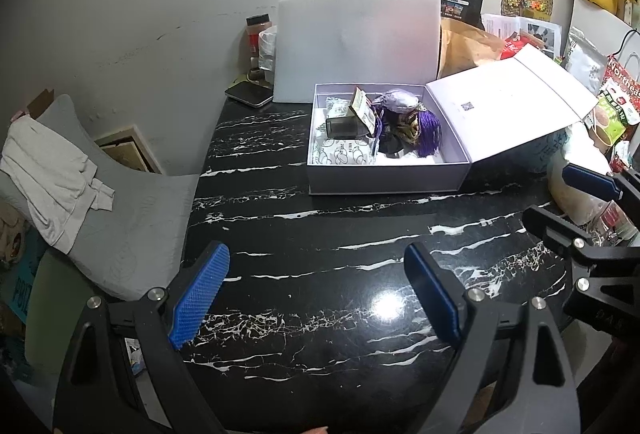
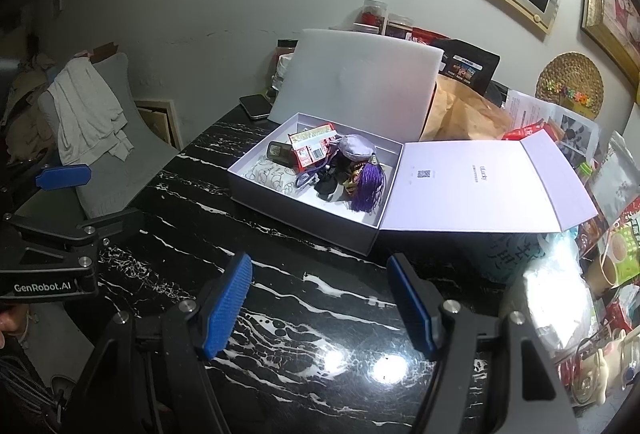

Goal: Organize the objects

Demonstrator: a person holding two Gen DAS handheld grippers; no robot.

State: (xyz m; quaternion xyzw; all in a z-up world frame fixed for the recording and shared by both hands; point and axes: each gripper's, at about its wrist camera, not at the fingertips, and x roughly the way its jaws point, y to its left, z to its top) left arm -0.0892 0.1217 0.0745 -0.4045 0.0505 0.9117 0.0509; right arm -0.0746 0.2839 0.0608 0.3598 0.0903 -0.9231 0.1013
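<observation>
A white gift box (image 1: 384,178) (image 2: 304,218) stands open on the black marble table (image 1: 320,274) (image 2: 312,314), its lid (image 1: 512,102) (image 2: 480,186) folded out to the right. Inside lie a purple tassel (image 1: 428,134) (image 2: 370,186), a grey pouch (image 1: 396,100) (image 2: 356,146), a small red carton (image 2: 312,150) and a dark case (image 1: 344,126). My left gripper (image 1: 316,294) is open and empty, hovering over the table in front of the box. My right gripper (image 2: 320,306) is open and empty, also short of the box.
A white foam sheet (image 1: 356,42) (image 2: 360,82) leans behind the box. A phone (image 1: 248,94) (image 2: 256,106) lies at the table's back left. Jars, bags and packets crowd the back and right side (image 1: 600,106). A grey chair with a cloth (image 1: 60,178) stands left.
</observation>
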